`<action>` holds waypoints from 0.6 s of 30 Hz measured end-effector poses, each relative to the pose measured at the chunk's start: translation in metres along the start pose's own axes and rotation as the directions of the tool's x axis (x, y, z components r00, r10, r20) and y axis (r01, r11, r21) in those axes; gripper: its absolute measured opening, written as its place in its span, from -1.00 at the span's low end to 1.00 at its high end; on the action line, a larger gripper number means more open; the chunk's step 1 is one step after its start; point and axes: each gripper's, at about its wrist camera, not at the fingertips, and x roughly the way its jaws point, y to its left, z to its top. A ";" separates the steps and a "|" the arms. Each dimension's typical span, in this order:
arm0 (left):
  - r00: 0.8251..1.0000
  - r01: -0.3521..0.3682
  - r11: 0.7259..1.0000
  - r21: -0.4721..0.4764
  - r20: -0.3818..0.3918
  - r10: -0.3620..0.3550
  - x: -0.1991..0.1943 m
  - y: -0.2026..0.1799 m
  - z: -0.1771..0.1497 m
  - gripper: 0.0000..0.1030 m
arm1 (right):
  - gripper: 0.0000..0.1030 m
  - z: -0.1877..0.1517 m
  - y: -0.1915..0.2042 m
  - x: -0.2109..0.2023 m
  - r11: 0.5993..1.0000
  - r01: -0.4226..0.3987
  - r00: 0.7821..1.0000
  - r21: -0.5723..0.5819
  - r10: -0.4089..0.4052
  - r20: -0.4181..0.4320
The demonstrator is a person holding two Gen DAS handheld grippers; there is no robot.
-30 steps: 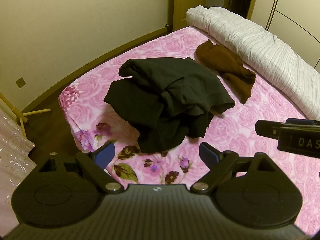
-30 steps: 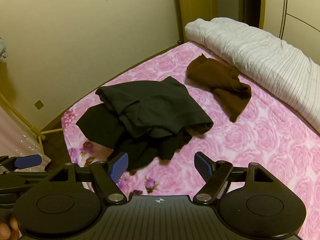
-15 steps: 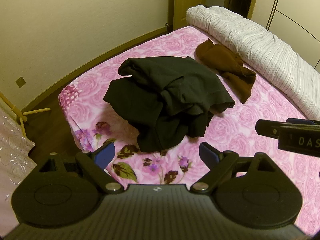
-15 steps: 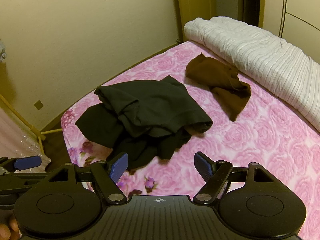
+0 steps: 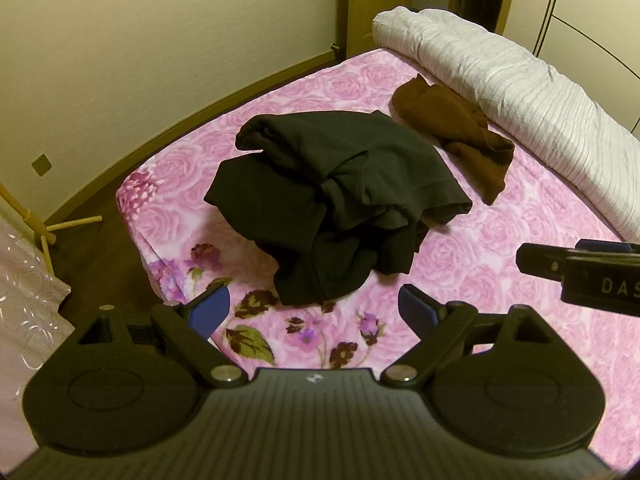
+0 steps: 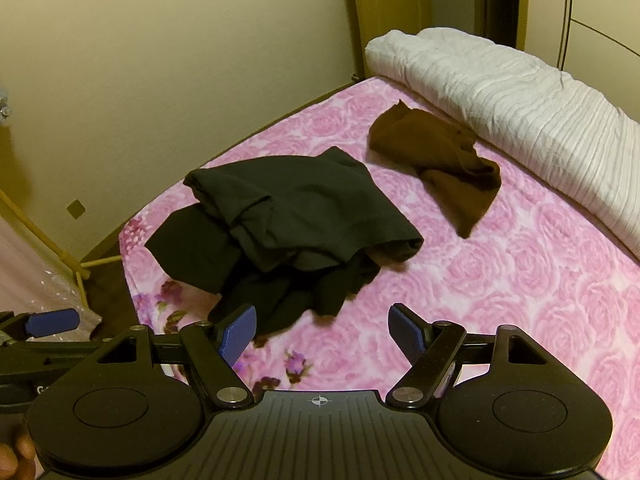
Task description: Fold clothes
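Both claws hang above the near end of the bed, empty. We note the left claw (image 5: 314, 310) with its 2 blue pads set wide apart, nothing between them; below the gap lies the pink floral bedspread (image 5: 500, 264). The right claw (image 6: 322, 330) likewise has its fingers spread, gripping nothing. In the left wrist view the right claw enters from the right edge as a black bar with a blue tip; in the right wrist view the left claw shows at the lower left edge, with part of a hand (image 6: 18, 454) beneath it.

We see 2 garments on the bed. The black garment (image 5: 340, 200) lies in a crumpled heap near the foot corner of the bed, folds piled over each other, its lower edge just ahead of the left claw's pads but not touching them. In the right wrist view the same heap (image 6: 288, 232) sits ahead and slightly left of the right claw. The brown garment (image 5: 456, 136) lies bunched farther up the bed, apart from the black one, its far side just beside the rolled white quilt (image 5: 520, 92) that runs along the right side.

A cream wall (image 6: 160, 80) borders the bed on the left, with outlets high up.
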 end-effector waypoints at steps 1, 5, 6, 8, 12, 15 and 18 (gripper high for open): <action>1.000 -0.002 1.000 0.013 0.005 0.002 0.001 0.000 0.000 0.74 | 0.48 0.000 -0.002 0.001 1.000 0.001 1.000 0.000 -0.001 -0.002; 1.000 -0.017 0.995 0.095 0.026 0.015 0.007 -0.001 0.003 0.74 | 0.48 -0.002 -0.010 0.004 1.000 0.001 1.000 -0.002 -0.001 -0.003; 0.999 -0.016 0.992 0.123 0.031 0.012 0.010 0.000 0.005 0.74 | 0.48 -0.002 -0.012 0.005 1.000 0.002 1.000 -0.004 -0.002 -0.004; 0.999 -0.010 0.983 0.185 0.042 0.003 0.017 0.003 0.009 0.74 | 0.48 -0.001 -0.015 0.010 1.000 0.007 1.000 -0.014 -0.007 -0.006; 0.998 0.018 0.944 0.329 0.053 -0.038 0.041 0.008 0.023 0.73 | 0.48 0.005 -0.017 0.029 0.997 0.047 0.999 -0.058 -0.048 -0.007; 0.996 0.010 0.874 0.485 0.069 -0.050 0.069 0.008 0.036 0.72 | 0.48 0.012 -0.017 0.051 0.992 0.088 0.996 -0.093 -0.089 -0.009; 0.990 0.009 0.754 0.657 0.100 -0.099 0.102 0.007 0.048 0.68 | 0.48 0.024 -0.013 0.073 0.981 0.114 0.993 -0.156 -0.119 -0.019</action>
